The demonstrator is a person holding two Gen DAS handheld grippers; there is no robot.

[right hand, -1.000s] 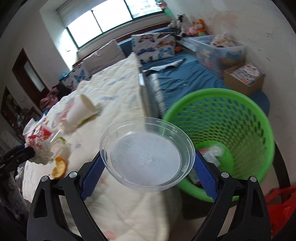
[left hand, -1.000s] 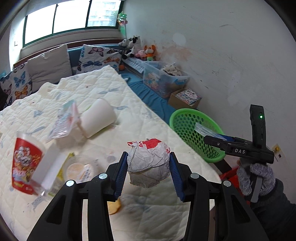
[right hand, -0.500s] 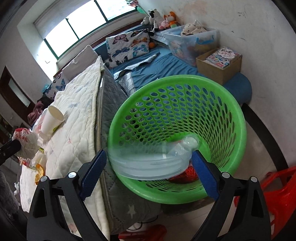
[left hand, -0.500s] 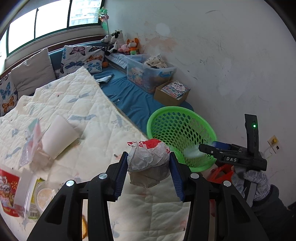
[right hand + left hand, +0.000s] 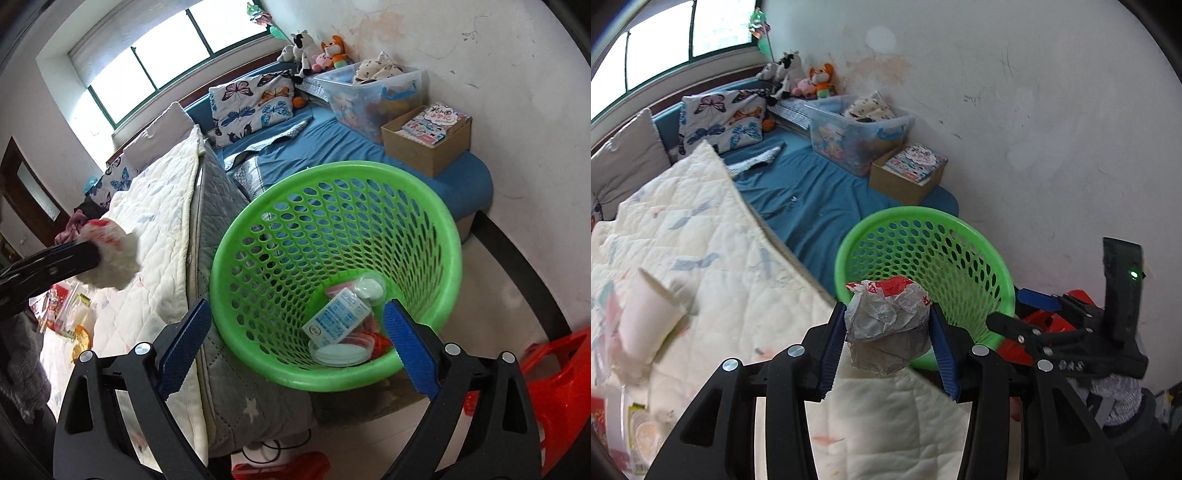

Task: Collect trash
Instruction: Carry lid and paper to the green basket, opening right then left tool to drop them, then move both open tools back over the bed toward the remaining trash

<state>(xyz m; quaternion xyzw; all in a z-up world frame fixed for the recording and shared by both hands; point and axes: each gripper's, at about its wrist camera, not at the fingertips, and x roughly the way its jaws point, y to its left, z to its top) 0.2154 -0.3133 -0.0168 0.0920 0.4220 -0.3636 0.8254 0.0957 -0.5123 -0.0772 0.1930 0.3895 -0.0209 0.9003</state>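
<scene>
Crumpled paper wrapper, white with red print, clamped between the blue pads of the left gripper, jaws closed snugly on both its sides; held in the air above the edge of the quilted bed, just short of the green mesh basket. Same wad seen at the left in the right wrist view, blurred, beside the mattress edge. Right gripper poised over the near rim of the basket, jaws spread wide and holding nothing. Down in the basket bottom: a clear plastic bowl, a small carton with blue print, a round white lid and some red scraps. Basket standing on the floor, tight against the grey side of the mattress. Still on the quilt: a white paper cup lying on its side, with more wrappers and packets at the lower left, too blurred to name. Farther off along the wall, a cardboard box, a clear storage bin and a row of plush toys. Red plastic stool at the right of the basket.
</scene>
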